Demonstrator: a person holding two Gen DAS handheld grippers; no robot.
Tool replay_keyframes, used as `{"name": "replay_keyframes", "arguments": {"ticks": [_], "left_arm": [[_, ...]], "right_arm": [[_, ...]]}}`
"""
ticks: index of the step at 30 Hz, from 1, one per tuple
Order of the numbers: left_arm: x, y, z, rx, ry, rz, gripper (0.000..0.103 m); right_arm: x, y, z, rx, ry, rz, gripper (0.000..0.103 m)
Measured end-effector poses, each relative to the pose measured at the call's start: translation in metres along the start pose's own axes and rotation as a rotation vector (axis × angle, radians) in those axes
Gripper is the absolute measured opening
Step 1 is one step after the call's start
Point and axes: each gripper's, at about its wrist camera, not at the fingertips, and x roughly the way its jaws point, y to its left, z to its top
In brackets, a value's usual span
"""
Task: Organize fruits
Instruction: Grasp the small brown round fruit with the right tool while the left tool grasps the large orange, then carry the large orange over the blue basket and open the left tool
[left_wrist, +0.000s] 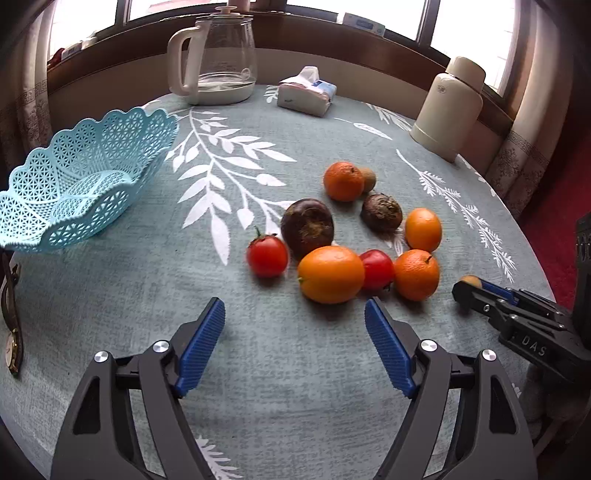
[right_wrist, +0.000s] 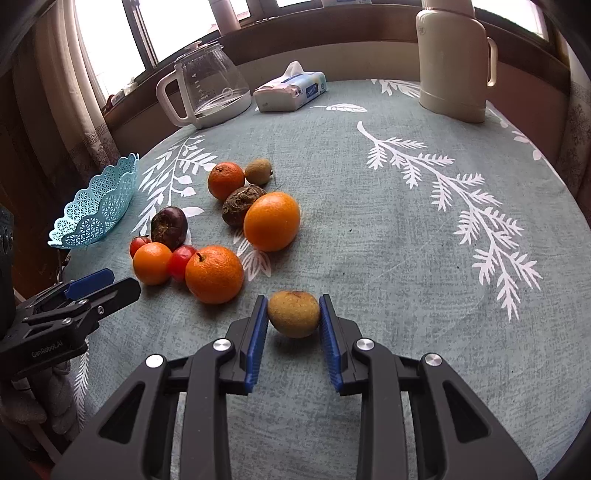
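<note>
Windows behind, daylight pouring over a round surface (right_wrist: 369, 240) dressed in a grey-green cloth with white leaf prints. At the back edge sit a glass kettle (left_wrist: 218, 55), a tissue pack (left_wrist: 306, 90) and a cream thermos (right_wrist: 452, 59).

Over to the action: the right tool (right_wrist: 293, 314) has its blue pads on either side of a small brownish-yellow fruit (right_wrist: 294, 314), both pads touching its flanks, a pinch by the look of it, though the fruit seems to sit on the cloth and not yet lifted. It lies just beside the main cluster, on the near right of it.

The left tool (left_wrist: 295, 314) is spread wide, nothing between its pads, poised just short of the large orange (left_wrist: 330, 274) at the front of the pile.

And what a pile: tangerines, two red tomatoes (left_wrist: 267, 256), two dark brownish-purple fruits (left_wrist: 307, 227), a small kiwi-like one (right_wrist: 258, 171) at the far end, all bunched together mid-surface.

The light blue lattice basket (left_wrist: 74, 184) stands well apart on the left edge, and as far as can be seen it holds nothing at all. So my read: this job is barely under way. First piece possibly in hand, every other fruit to go, and a fair carry across to that basket.
</note>
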Motion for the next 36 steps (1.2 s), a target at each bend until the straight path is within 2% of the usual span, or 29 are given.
{"name": "replay_keyframes", "arguments": {"ticks": [4,7,11,16,26,36], "left_arm": [[0.009,-0.010,0.008,0.016,0.007,-0.020,0.061],[0.017,-0.012,0.012,0.006,0.019,-0.029,0.056],[0.022,-0.015,0.016,0.001,0.013,-0.033,0.056],[0.023,-0.014,0.019,-0.016,-0.003,-0.037,0.045],[0.007,-0.013,0.009,-0.013,0.000,-0.038,0.044],[-0.015,-0.013,0.005,0.005,-0.042,-0.015,0.044]], "right_arm": [[0.000,0.001,-0.002,-0.002,-0.002,0.016,0.029],[0.001,-0.001,-0.003,0.007,-0.002,0.028,0.029],[0.002,-0.002,-0.004,0.017,0.000,0.038,0.029],[0.002,-0.004,-0.004,0.027,0.001,0.049,0.029],[0.002,-0.005,-0.004,0.032,0.000,0.055,0.029],[0.002,-0.005,-0.004,0.031,0.000,0.054,0.029]]}}
